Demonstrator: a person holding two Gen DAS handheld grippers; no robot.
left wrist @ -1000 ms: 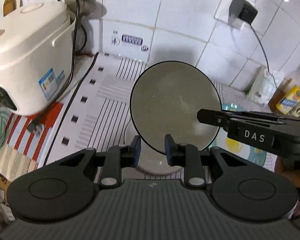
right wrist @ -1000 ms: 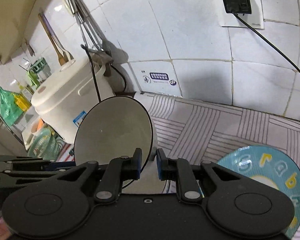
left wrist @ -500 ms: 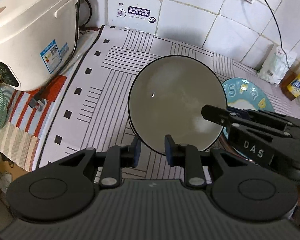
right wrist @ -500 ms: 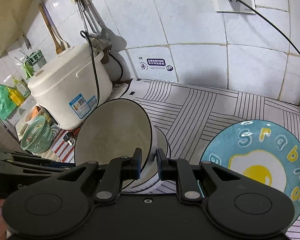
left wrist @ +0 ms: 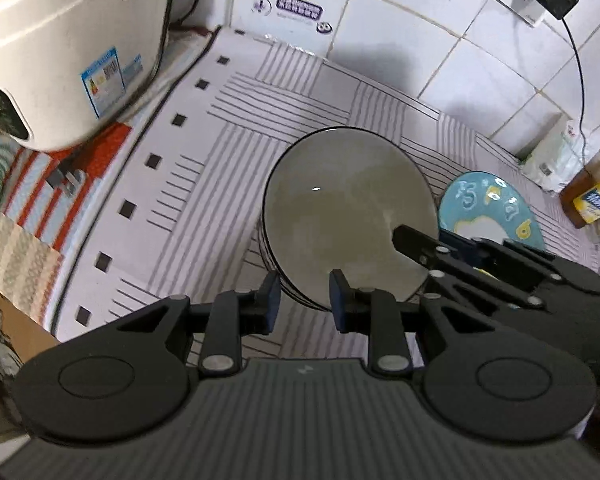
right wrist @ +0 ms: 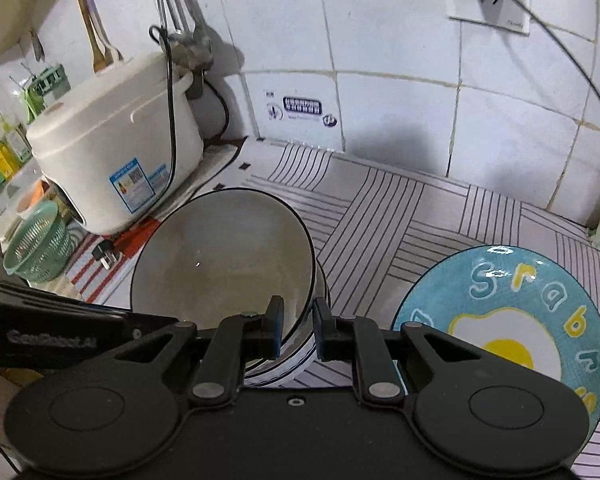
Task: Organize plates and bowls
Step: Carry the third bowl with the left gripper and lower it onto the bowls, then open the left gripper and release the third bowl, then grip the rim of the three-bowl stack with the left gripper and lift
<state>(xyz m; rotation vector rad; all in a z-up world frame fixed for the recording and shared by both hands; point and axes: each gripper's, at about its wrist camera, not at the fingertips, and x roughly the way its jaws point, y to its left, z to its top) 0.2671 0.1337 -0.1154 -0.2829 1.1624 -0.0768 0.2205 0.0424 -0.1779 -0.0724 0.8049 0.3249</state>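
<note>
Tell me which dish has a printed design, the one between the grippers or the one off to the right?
The blue plate off to the right: fried-egg picture and letters. The bowl between the left gripper and right gripper is plain grey with a black rim.

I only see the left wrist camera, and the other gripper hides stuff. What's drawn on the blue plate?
Observer: A fried egg with a yellow yolk fills the blue plate.
Operator: Is something under the grey bowl?
Observer: The grey bowl sits tilted in a white bowl with black lines.
Operator: Where are the right gripper's fingers?
Observer: The right gripper straddles the bowl's rim, one finger inside, one outside.
</note>
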